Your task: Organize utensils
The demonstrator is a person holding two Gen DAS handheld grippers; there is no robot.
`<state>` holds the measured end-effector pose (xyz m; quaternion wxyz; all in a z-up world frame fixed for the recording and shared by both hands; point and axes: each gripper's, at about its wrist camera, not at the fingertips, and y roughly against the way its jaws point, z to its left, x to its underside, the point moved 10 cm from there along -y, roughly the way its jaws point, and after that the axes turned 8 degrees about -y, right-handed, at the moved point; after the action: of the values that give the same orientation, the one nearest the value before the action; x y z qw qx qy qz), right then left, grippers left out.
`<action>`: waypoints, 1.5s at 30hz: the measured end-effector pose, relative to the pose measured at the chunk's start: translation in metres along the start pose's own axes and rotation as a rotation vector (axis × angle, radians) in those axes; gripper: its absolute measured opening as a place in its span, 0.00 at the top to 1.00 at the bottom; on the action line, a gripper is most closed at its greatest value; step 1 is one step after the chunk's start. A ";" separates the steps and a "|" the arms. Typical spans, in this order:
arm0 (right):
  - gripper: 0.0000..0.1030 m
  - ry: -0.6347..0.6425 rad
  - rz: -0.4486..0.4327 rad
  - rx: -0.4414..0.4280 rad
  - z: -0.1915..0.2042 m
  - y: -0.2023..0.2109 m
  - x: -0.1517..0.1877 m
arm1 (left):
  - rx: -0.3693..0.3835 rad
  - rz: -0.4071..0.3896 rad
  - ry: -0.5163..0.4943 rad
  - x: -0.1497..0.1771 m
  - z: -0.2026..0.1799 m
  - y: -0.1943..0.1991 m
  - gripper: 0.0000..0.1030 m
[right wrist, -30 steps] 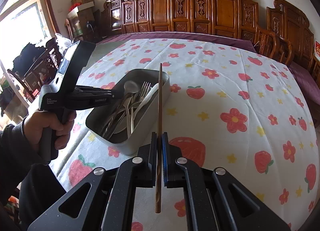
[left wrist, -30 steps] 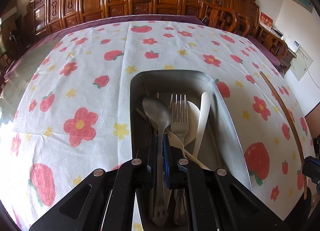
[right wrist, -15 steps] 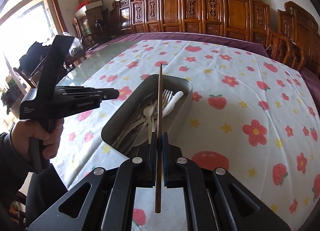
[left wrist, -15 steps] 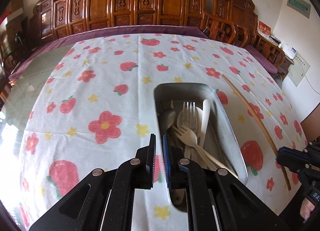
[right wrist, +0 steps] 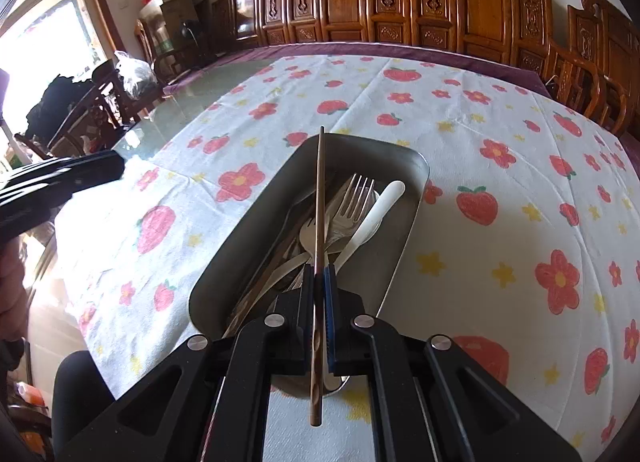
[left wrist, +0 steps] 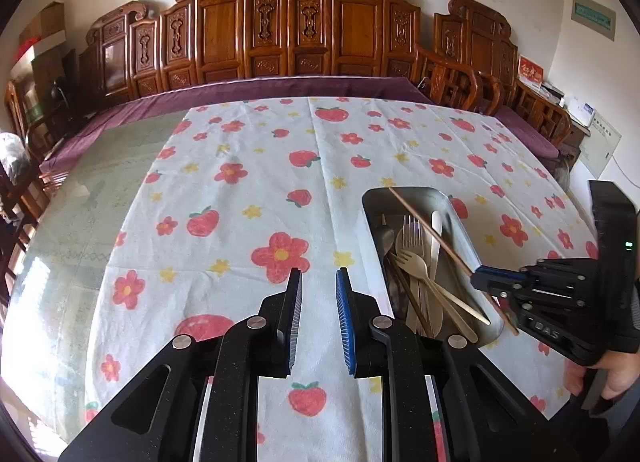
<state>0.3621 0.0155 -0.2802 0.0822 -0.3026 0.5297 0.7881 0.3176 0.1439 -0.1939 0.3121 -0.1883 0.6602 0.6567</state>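
The right gripper has its jaws clamped on a brown wooden chopstick. In the right wrist view the chopstick runs vertically through the centre of the frame, its far tip above the upper rim of the metal tray and its near end projecting below the jaws at lower centre. In the left wrist view the same chopstick crosses the tray diagonally, from the tray's upper left corner down to the right gripper at the right edge of the frame.

The tray holds the remaining utensils: a metal fork, a metal spoon, a white-handled utensil and, in the left wrist view, a pale fork. Whether the chopstick touches these items cannot be determined.

The left gripper occupies the lower centre of its own frame, jaws apart with nothing between them, positioned over the strawberry-and-flower tablecloth just left of the tray. Carved wooden chairs line the top of the frame.
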 end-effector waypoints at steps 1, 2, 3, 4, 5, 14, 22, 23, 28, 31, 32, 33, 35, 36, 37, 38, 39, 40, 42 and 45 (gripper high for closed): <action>0.94 -0.003 0.005 0.003 -0.001 -0.003 0.000 | -0.001 -0.005 -0.002 0.000 0.001 0.003 0.84; 0.94 -0.007 0.010 0.005 -0.002 -0.007 0.000 | -0.001 -0.008 -0.003 0.000 0.002 0.005 0.84; 0.94 -0.012 0.017 0.005 -0.003 -0.010 0.000 | 0.000 -0.010 -0.002 0.000 0.002 0.006 0.84; 0.94 -0.017 0.025 0.007 -0.003 -0.014 0.000 | 0.000 -0.011 -0.002 0.001 0.003 0.007 0.84; 0.94 -0.022 0.033 0.008 -0.004 -0.017 0.001 | 0.000 -0.011 -0.002 0.002 0.003 0.007 0.84; 0.94 -0.008 0.046 -0.014 0.007 -0.022 0.004 | 0.001 0.006 0.012 0.008 0.002 0.005 0.84; 0.86 -0.007 -0.006 -0.075 0.011 0.004 -0.001 | -0.003 -0.009 0.009 0.005 -0.010 0.016 0.79; 0.86 -0.008 -0.020 -0.078 0.010 0.011 -0.002 | -0.002 -0.013 0.008 0.004 -0.013 0.019 0.79; 0.86 -0.013 -0.074 -0.082 0.006 0.045 -0.006 | 0.010 -0.033 0.003 0.000 -0.031 0.033 0.74; 0.86 -0.015 -0.122 -0.071 0.001 0.075 -0.006 | 0.018 -0.054 -0.003 -0.002 -0.045 0.045 0.62; 0.84 -0.021 -0.139 -0.060 -0.002 0.086 -0.005 | 0.021 -0.059 -0.003 -0.003 -0.049 0.048 0.60; 0.78 -0.025 -0.151 -0.052 -0.005 0.094 -0.004 | 0.027 -0.065 -0.002 -0.004 -0.055 0.052 0.54; 0.71 -0.028 -0.184 -0.034 -0.011 0.114 -0.001 | 0.026 -0.079 -0.002 -0.006 -0.064 0.060 0.36; 0.67 -0.028 -0.200 -0.019 -0.015 0.125 0.001 | 0.016 -0.089 -0.002 -0.007 -0.068 0.064 0.24; 0.65 -0.029 -0.215 0.005 -0.019 0.136 0.004 | 0.007 -0.097 -0.003 -0.008 -0.072 0.068 0.19; 0.56 -0.031 -0.225 0.019 -0.023 0.144 0.007 | 0.006 -0.101 -0.004 -0.009 -0.076 0.072 0.17; 0.46 -0.033 -0.239 0.035 -0.027 0.153 0.010 | 0.007 -0.102 -0.003 -0.010 -0.081 0.075 0.14; 0.42 -0.039 -0.252 0.051 -0.031 0.163 0.014 | -0.001 -0.101 0.000 -0.009 -0.084 0.078 0.10; 0.26 -0.055 -0.272 0.075 -0.040 0.179 0.021 | -0.014 -0.101 0.009 -0.009 -0.090 0.083 0.08; 0.08 -0.085 -0.304 0.107 -0.056 0.206 0.033 | 0.001 -0.096 0.023 -0.008 -0.103 0.090 0.08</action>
<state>0.2649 -0.1274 -0.1515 0.2387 -0.3407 0.5152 0.7493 0.2474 0.0473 -0.1270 0.3354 -0.2271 0.6544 0.6385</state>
